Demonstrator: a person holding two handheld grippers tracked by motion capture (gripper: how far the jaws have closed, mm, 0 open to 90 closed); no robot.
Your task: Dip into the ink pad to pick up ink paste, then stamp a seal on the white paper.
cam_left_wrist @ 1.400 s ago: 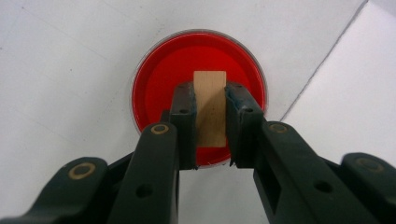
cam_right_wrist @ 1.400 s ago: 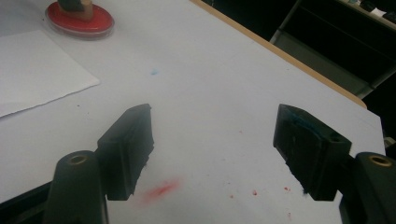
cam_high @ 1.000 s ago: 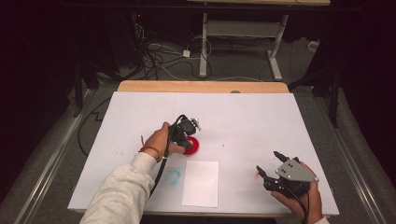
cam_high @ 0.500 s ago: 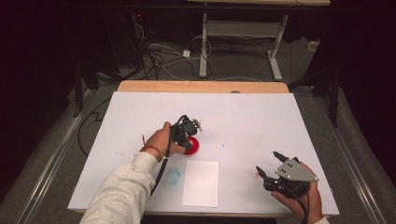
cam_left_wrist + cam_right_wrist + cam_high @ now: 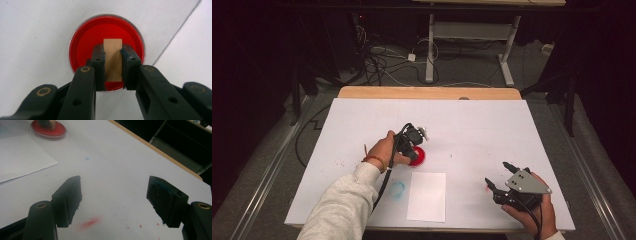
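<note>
My left gripper (image 5: 112, 53) (image 5: 414, 148) points down over a round red dish (image 5: 82, 47) (image 5: 420, 156) (image 5: 53, 131) near the table's middle. Its jaws are shut on a small wooden block (image 5: 113, 56), which stands on the red surface of the dish. The block (image 5: 52, 123) also peeks in at the top left of the right gripper view. My right gripper (image 5: 113, 195) (image 5: 499, 176) rests near the table's front right corner, jaws open with nothing between them, above a red smear (image 5: 89, 222) on the white tabletop.
A white sheet of paper (image 5: 427, 196) (image 5: 17, 160) lies in front of the dish, with a faint blue ring mark (image 5: 397, 189) to its left. The white table cover (image 5: 472, 125) ends at a wooden strip (image 5: 427, 93) along the far edge. Cables lie on the floor beyond.
</note>
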